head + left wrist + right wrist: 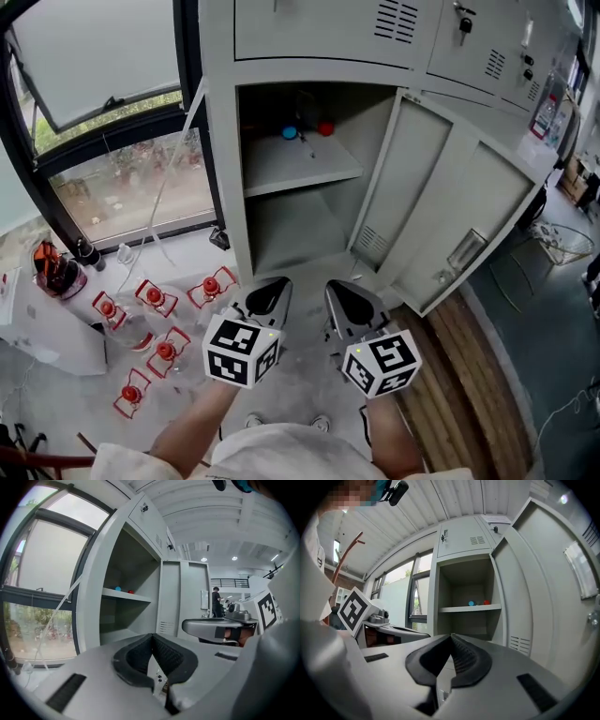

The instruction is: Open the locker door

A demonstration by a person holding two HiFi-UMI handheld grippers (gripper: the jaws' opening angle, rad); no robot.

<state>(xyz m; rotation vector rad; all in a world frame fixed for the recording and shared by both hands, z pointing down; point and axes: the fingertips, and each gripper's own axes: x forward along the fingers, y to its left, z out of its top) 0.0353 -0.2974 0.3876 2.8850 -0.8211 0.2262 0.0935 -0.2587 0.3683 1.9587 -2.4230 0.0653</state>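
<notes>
The grey locker (300, 178) has its lower door (450, 206) swung wide to the right, showing a shelf (300, 164) with a small blue thing (290, 133) and a red one (325, 128). Both grippers hover side by side low before the opening, touching nothing. My left gripper (265, 292) has its jaws together and empty; its own view shows the pads (140, 656) meeting, with the open door (180, 597) beyond. My right gripper (349, 298) is shut too, with nothing between its pads (461, 660); the door (543, 588) stands to its right.
Several red-capped bottles in wire holders (155, 328) stand on the floor at the left, beside a white box (47, 328). A large window (103, 141) lies left of the locker. Wooden boards (469, 375) run at the right. A person (216, 601) stands far off.
</notes>
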